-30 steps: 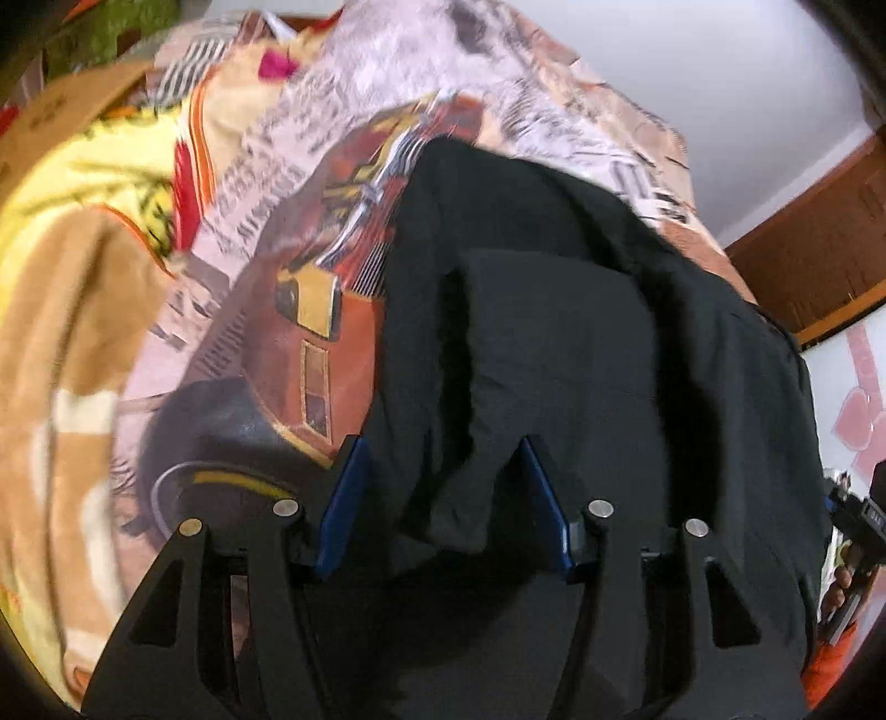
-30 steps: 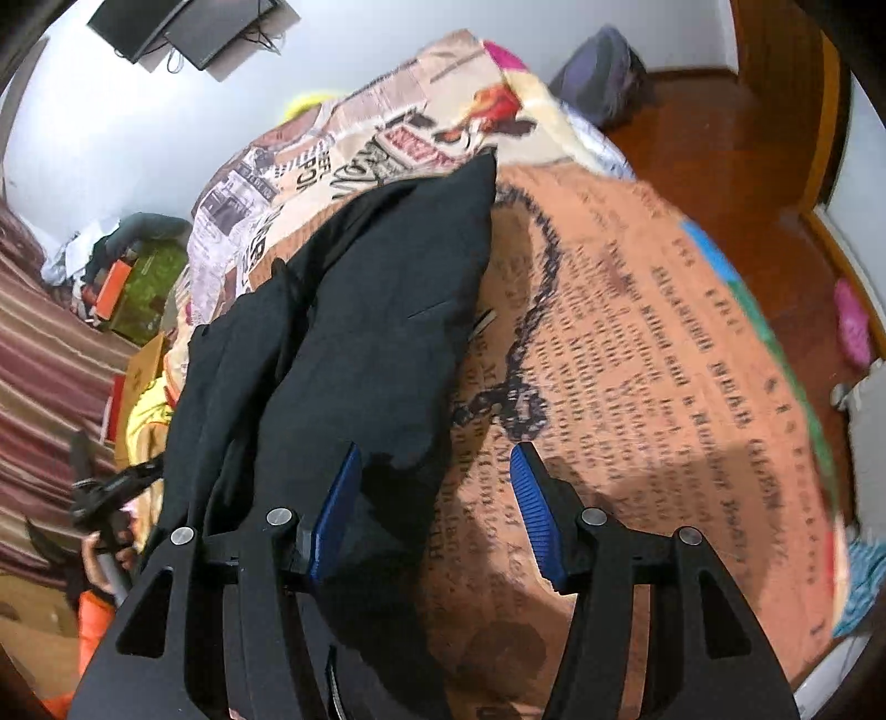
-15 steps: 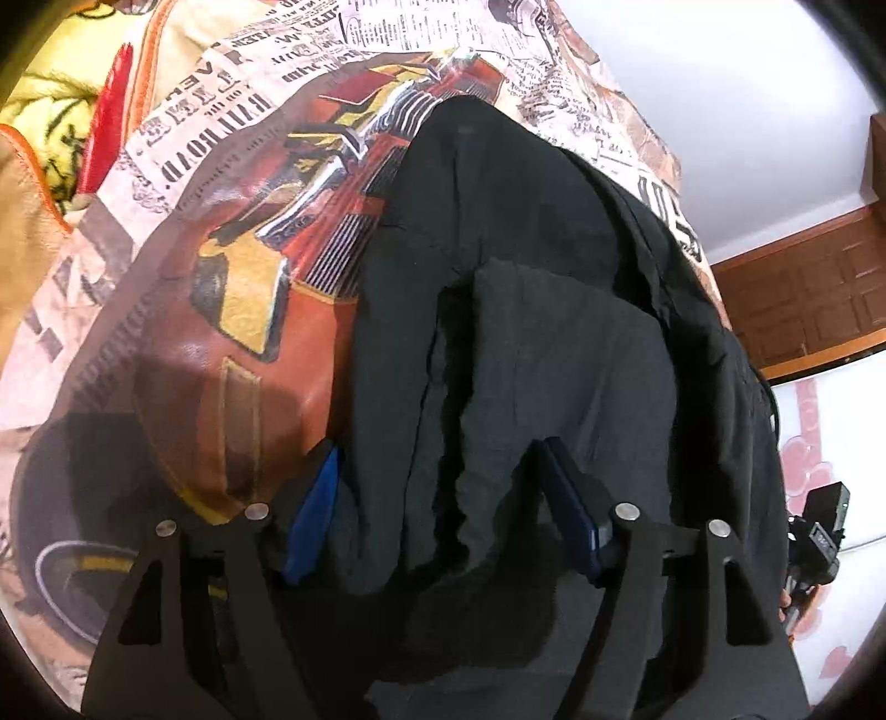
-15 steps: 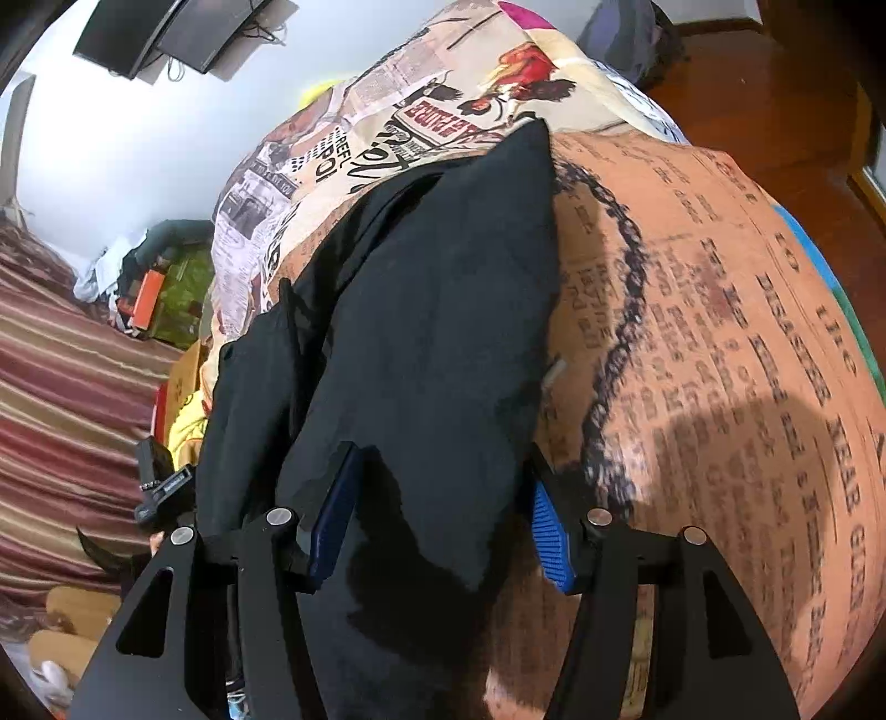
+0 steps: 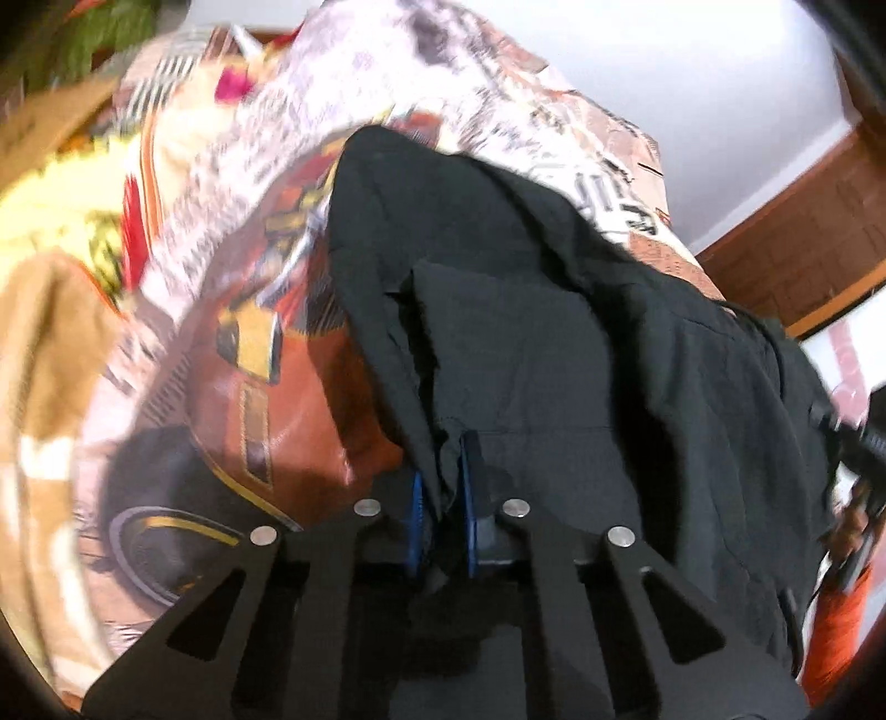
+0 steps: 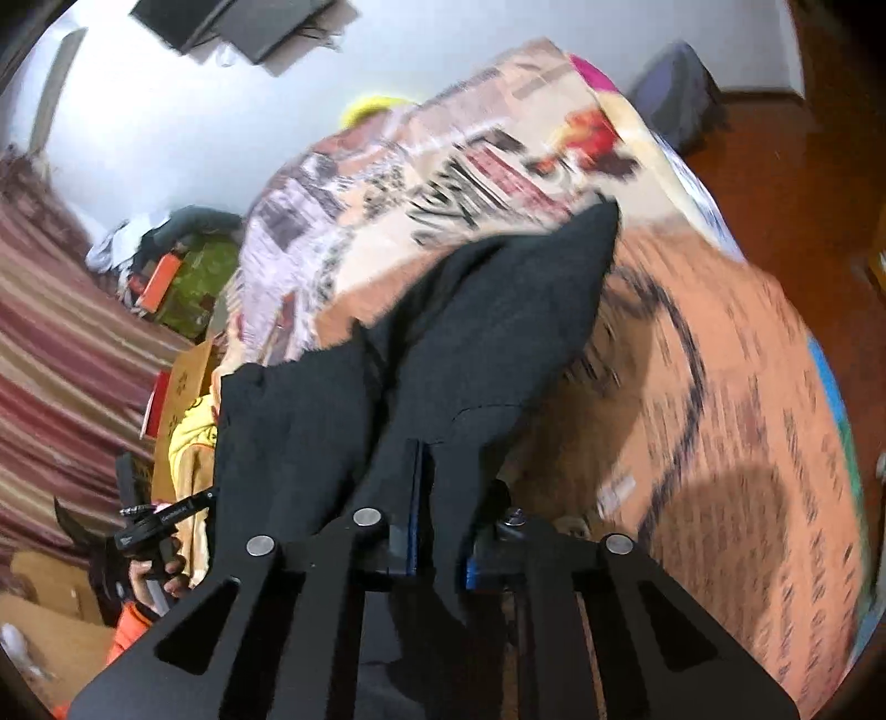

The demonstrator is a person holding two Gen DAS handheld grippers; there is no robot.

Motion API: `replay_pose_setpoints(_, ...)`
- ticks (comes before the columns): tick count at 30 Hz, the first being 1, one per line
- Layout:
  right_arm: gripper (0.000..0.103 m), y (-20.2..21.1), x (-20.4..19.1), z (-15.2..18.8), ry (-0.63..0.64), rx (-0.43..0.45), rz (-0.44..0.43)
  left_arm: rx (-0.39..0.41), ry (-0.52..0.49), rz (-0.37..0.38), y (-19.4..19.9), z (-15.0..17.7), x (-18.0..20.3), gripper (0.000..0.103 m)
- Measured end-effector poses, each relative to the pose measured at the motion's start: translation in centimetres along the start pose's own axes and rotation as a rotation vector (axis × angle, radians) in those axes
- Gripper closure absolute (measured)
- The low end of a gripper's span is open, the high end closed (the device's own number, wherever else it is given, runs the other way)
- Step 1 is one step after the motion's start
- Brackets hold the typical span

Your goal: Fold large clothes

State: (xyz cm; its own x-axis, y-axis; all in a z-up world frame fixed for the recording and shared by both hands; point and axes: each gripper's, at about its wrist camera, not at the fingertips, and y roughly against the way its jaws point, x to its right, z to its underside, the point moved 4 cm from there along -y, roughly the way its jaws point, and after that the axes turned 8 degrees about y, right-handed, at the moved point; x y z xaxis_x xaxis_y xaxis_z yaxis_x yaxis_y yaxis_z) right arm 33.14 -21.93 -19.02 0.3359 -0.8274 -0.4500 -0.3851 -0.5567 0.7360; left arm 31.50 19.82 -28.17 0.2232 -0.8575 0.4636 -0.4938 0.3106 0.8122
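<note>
Nearest the left wrist camera, the left gripper (image 5: 441, 512) has its blue pads drawn almost together on a bunched edge of the black garment (image 5: 554, 354), cloth pinched between them. The right gripper (image 6: 437, 531) is likewise nearly closed, a strip of the same black garment (image 6: 498, 343) running between its pads and hanging below them. With one gripper on each near corner, the hold looks meant to keep the near edge taut so that it can be carried over the rest of the cloth in a fold; that is a judgement from the grip, not something shown. The garment lies lengthwise on the bed (image 6: 720, 443), its near end at the bed's near edge by the grippers and its far end tapering toward the far end of the bed, with one layer already doubled over another along the middle. Under it the bedcover (image 5: 232, 354) is printed like old newspaper, with a brown and yellow vintage car at the left side and a dark chain drawn on an orange panel at the right. Lettering covers the bedcover, but blur leaves nothing I can read with confidence. Beyond the bed's left edge stand a cardboard box (image 6: 185, 382) and striped fabric (image 6: 72, 354); dark panels (image 6: 238, 22) hang on the far wall.
</note>
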Motion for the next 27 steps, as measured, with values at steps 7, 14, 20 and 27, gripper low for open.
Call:
replay_pose_setpoints(7,0.097,-0.5,-2.1,-5.2,0.093,0.046,0.022,0.117,-0.069,0.070,4.4,-2.8,4.4,0.094)
replay_pose_setpoints(14,0.097,-2.3,-1.4,-7.8,0.157,0.054,0.098,0.147,-0.104,0.008,3.2,-5.2,5.6,0.094)
replay_pose_setpoints(20,0.097,-4.2,0.7,-7.8,0.169,0.021,0.152,0.107,-0.012,-0.019,0.8,-5.8,2.1,0.094)
replay_pose_setpoints(27,0.096,-5.6,3.1,-6.5,0.155,-0.022,0.194,0.050,0.027,-0.067,-2.9,-5.2,-0.3,0.090)
